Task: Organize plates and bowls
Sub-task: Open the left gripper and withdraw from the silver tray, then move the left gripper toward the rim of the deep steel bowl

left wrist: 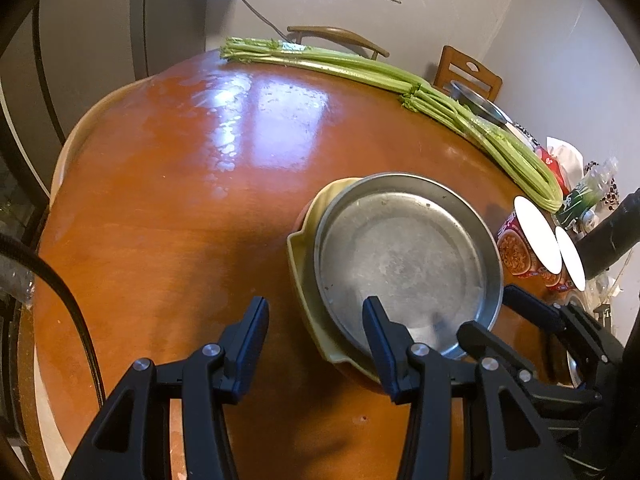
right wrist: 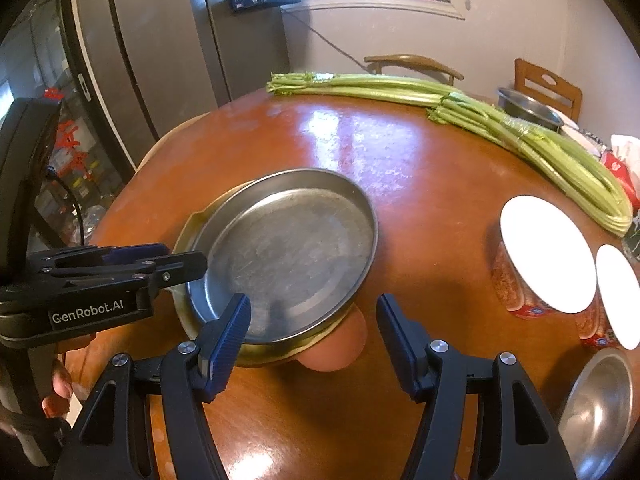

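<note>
**Plates stacked at table centre, both grippers open beside them**

Plates sit in a small stack on the round wooden table [right wrist: 400, 184]: a shallow metal pan [right wrist: 288, 252] rests on top of a yellowish dish [left wrist: 308, 280], whose rim shows around the pan from about 7 to 11 o'clock in the left wrist view. Under the dish, at 5 o'clock in the right wrist view, a pinkish-orange bowl [right wrist: 340, 348] peeks out.

The left gripper [left wrist: 316, 320] has its fingers spread wide with nothing between them; its right finger overlaps the near rim of the pan, but I cannot tell whether it touches. The right gripper [right wrist: 314, 320] is also spread apart and empty, its left finger just over the pan's near edge.

Toward 1 o'clock from the stack, long celery stalks [right wrist: 480, 120] lie across the far side of the table. At 3 o'clock stand two lidded food cups [right wrist: 540, 256], close together. A steel bowl [right wrist: 600, 408] sits at 4 o'clock near the table edge, and another metal bowl [right wrist: 528, 106] stands beyond the celery, in front of a wooden chair [right wrist: 548, 84].
</note>
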